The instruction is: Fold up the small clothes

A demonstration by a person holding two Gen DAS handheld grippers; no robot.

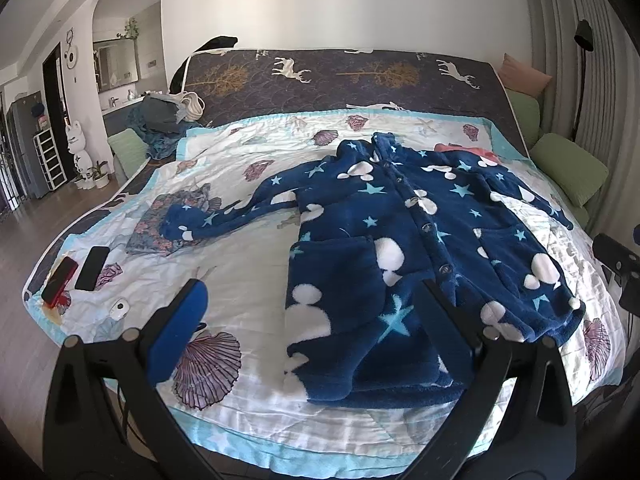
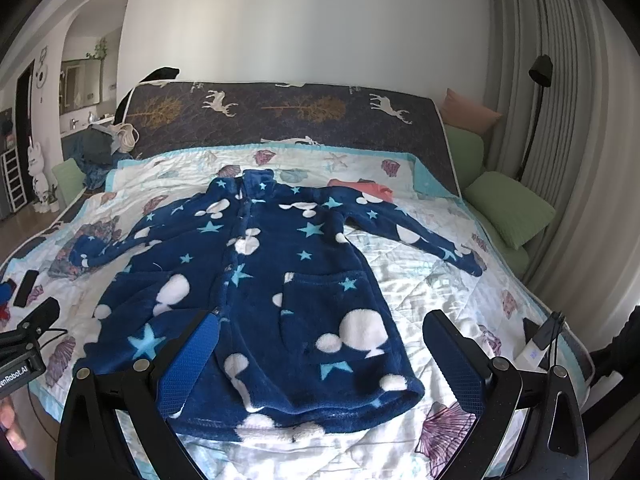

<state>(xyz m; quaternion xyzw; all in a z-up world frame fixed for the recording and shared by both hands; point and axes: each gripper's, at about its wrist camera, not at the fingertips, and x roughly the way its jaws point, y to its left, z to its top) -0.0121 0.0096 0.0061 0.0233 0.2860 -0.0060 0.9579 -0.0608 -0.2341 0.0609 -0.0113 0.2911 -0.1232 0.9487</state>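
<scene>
A small navy fleece robe [image 1: 404,236] with white blobs and light blue stars lies face up, buttoned, on the bed quilt [image 1: 248,280], sleeves spread to both sides. It also shows in the right wrist view [image 2: 272,280]. My left gripper [image 1: 316,312] is open and empty, hovering over the robe's lower left hem. My right gripper [image 2: 324,344] is open and empty, hovering over the robe's lower right hem. A coral pink garment [image 2: 360,192] lies behind the robe's right shoulder. A folded floral garment [image 1: 176,220] lies under the left sleeve's cuff.
Two phones [image 1: 92,268] and a small white device [image 1: 119,307] lie near the bed's left edge. A clothes pile [image 1: 164,120] sits at the far left corner. Green cushions [image 2: 508,208] line the right side. A floor lamp [image 2: 536,108] stands by the curtain.
</scene>
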